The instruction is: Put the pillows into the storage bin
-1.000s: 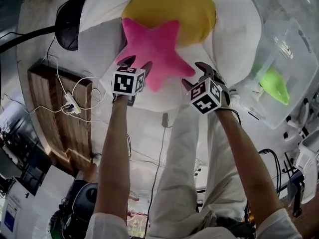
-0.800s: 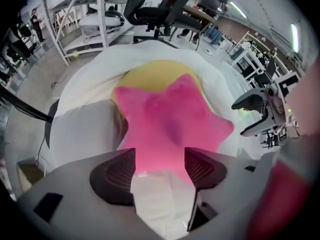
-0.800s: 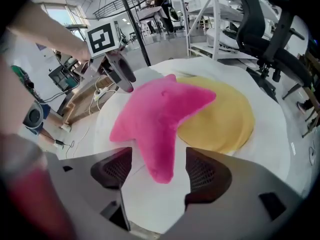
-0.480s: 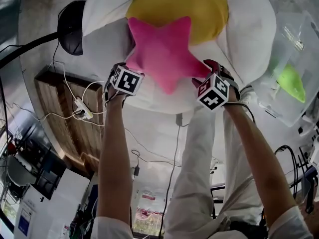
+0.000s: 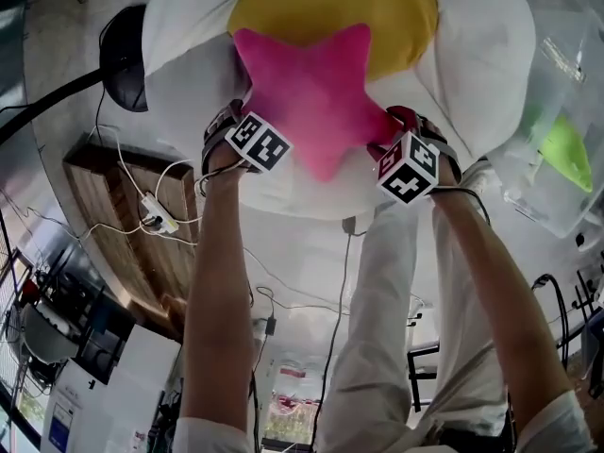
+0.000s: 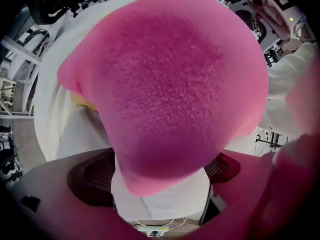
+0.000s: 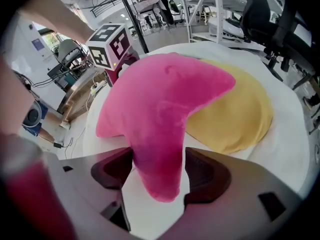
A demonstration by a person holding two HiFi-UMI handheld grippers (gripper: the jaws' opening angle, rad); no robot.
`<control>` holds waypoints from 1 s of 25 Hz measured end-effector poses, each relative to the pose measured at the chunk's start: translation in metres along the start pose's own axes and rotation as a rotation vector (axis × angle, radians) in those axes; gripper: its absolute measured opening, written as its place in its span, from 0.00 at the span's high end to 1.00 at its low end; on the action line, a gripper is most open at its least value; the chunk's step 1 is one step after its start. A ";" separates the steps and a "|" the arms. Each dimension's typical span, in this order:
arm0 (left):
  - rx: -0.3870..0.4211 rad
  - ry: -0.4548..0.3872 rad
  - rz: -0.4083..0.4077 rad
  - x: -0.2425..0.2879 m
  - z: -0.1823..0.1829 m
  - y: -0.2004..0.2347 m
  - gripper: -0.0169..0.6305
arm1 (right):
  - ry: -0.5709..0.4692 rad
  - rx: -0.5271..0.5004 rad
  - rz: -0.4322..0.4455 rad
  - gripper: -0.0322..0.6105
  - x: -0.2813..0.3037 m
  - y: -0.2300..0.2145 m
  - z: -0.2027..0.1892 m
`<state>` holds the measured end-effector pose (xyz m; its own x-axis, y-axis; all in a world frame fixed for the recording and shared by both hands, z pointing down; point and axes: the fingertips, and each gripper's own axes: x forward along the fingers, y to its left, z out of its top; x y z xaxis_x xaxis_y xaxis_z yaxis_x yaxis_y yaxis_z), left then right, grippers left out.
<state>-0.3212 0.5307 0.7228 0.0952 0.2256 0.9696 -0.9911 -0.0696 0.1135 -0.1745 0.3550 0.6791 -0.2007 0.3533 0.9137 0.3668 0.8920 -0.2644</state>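
Observation:
A pink star pillow (image 5: 311, 92) lies on a big white pillow (image 5: 472, 64) with a yellow centre (image 5: 377, 8). My left gripper (image 5: 234, 121) is at the star's left point. Its jaws have just been opening and stand wide, with that point (image 6: 170, 84) between them and the pads not pressing on it. On the star's right point, my right gripper (image 5: 411, 125) has both pads against the plush arm (image 7: 160, 134). The clear storage bin (image 5: 576, 55) stands at the right with a green pillow (image 5: 562, 154) inside.
A black round base (image 5: 123, 64) with a pole sits left of the white pillow. Below it lie a wooden board (image 5: 113, 243), a power strip (image 5: 156, 223) and loose cables. The person's legs fill the lower middle.
Both grippers have come down onto the star's side points. The left one has rolled and its jaws have spread wider. The right jaws now hug the right point.

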 end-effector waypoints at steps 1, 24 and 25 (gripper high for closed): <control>0.013 0.007 -0.014 0.003 0.002 -0.002 0.11 | -0.002 -0.009 0.001 0.42 0.001 0.000 -0.001; 0.024 0.079 -0.046 0.013 0.011 -0.009 0.20 | 0.085 -0.131 -0.014 0.35 0.036 -0.002 -0.009; 0.023 0.081 -0.046 0.014 0.012 -0.009 0.20 | 0.101 -0.126 0.001 0.35 0.038 -0.003 -0.010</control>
<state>-0.3100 0.5232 0.7380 0.1316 0.3066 0.9427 -0.9834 -0.0792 0.1630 -0.1739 0.3634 0.7178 -0.1102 0.3185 0.9415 0.4793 0.8469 -0.2304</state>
